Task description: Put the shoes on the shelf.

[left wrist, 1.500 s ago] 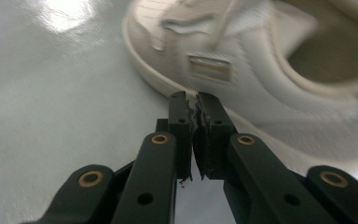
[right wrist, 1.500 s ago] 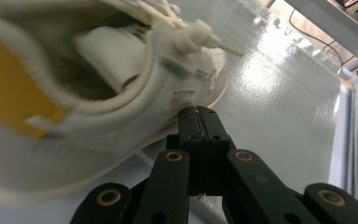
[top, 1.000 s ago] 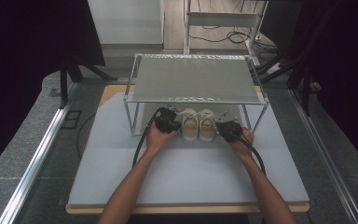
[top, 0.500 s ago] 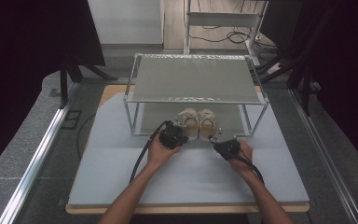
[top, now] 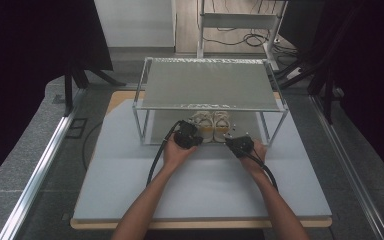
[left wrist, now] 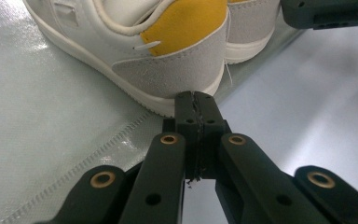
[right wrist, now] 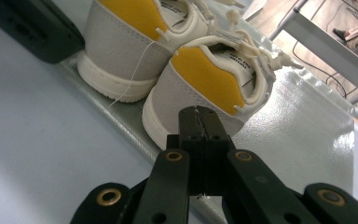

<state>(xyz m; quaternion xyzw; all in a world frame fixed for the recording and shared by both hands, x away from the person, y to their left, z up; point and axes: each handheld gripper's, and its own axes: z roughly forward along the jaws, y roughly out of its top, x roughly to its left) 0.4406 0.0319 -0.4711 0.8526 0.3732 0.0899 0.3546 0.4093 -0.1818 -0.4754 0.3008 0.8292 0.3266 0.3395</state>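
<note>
On the grey table (top: 130, 190), a two-tier metal rack (top: 210, 85) holds two white-and-yellow shoes (top: 210, 126) on its lower shelf. My left gripper (left wrist: 196, 100) and right gripper (right wrist: 198, 114) sit just behind the heels, both clamped tight on nothing.

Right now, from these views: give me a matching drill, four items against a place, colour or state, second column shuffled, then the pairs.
Items
1. left gripper
2. heel patch
3. pair of shoes
4. top shelf

Descriptions
A. yellow
B. bare grey sheet
C. on the rack's lower level, heels toward the person
D. jaws shut on nothing, tip at a shoe's heel

Pairs: 1-D, 2-A, 3-C, 4-B
</note>
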